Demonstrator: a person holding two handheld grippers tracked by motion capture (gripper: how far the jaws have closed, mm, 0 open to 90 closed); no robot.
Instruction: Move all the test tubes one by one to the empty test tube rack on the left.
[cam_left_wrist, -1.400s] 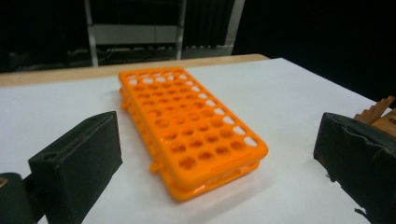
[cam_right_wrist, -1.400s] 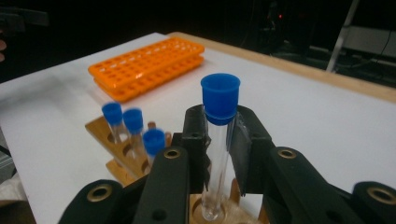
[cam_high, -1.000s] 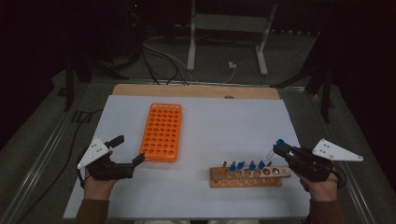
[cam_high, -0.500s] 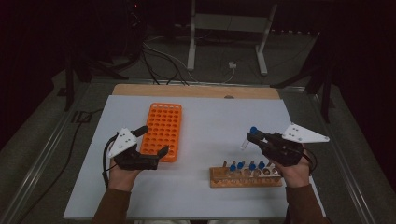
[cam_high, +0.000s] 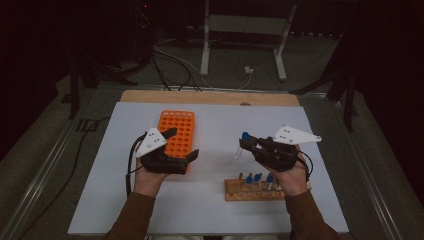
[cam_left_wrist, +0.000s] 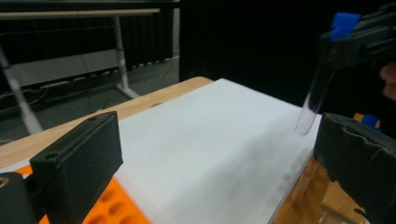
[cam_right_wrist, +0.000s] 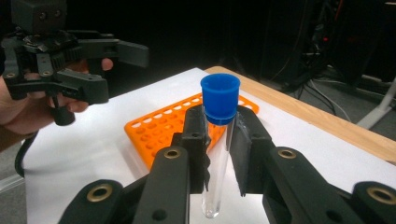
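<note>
**Tube held above the table between two racks**

While both hands hover over the white table (cam_high: 210, 210), the largest thing around is this table itself, with a wooden strip along its far edge and dark floor, cables and a metal stand behind it. On its left part lies the orange rack (cam_high: 176, 131), flat, with many empty holes; its near end is covered by the left gripper (cam_high: 181, 144), so that end cannot be seen in the high view. Near the front right stands the wooden rack (cam_high: 250, 192) with several blue-capped tubes upright in it; the person's right hand hides its right end, and the number of tubes is hard to count.

The right gripper (cam_high: 243, 145) has its jaws clamped on the test tube (cam_right_wrist: 217, 140), a clear tube with a blue cap. The tube hangs in the air between the two racks, above the bare table, touching neither rack. In the right gripper view the jaws press on its upper part, just under the cap, and the lower end stays free; whether there is something inside the tube I cannot tell.

The jaws of the left gripper stand wide apart with nothing between them, over the near end of the orange rack. In the left gripper view both jaws are cut off by the edges.
</note>
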